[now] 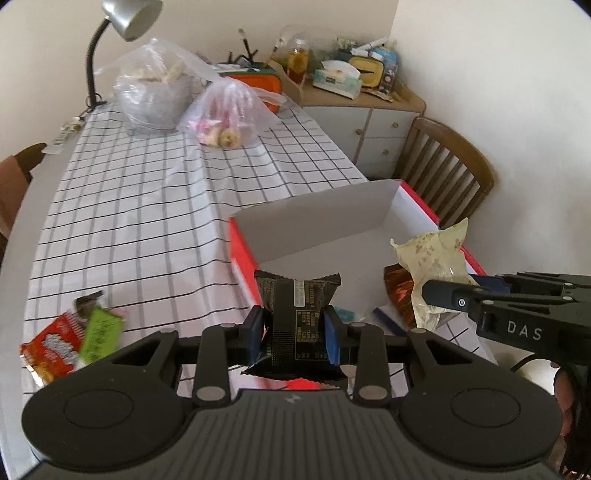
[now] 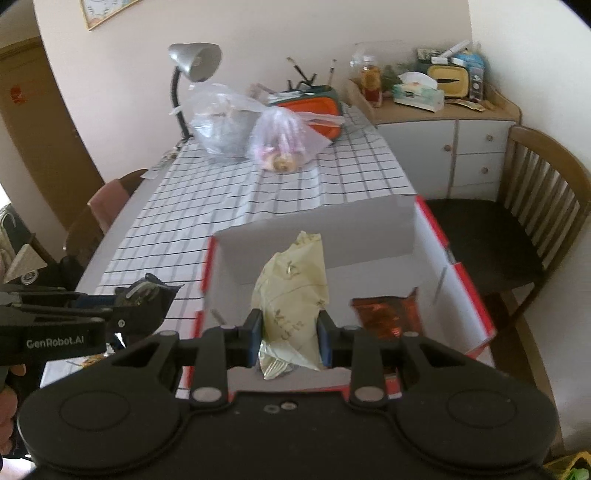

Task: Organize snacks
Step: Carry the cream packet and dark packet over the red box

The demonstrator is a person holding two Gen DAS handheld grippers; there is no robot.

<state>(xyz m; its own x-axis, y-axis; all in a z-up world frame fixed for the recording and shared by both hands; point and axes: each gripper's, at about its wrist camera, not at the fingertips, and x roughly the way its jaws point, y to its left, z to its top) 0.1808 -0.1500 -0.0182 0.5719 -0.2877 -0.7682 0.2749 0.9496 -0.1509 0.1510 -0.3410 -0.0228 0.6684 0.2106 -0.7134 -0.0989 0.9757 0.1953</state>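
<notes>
Both jaws clamped: black packet (image 1: 295,314), pale packet (image 2: 291,295).

Bench cloth (image 1: 147,206): white, crossed by thin black lines into a grid.
Box (image 1: 242,254): red outside, plain white inside.
Black packet (image 1: 297,314): black wrapper with small pale print and a white label patch.
Pale packet (image 2: 291,291): pale yellow-green with faint darker markings, silver at its lower end.
Copper packet (image 2: 388,314): shiny orange-brown foil.
Red packet (image 1: 51,347): red with white lettering.
Green packet (image 1: 99,332): bright lime green.
Left tool (image 1: 295,332): black body, blue pads.
Right tool (image 2: 288,338): black body, blue pads.
Lamp (image 1: 129,16): silver shade, black neck.
Clear bags (image 1: 221,110): see-through, grey and pink contents.
Cabinet (image 1: 373,129): light grey fronts, tan top.
Chair (image 1: 447,162): brown wood.
</notes>
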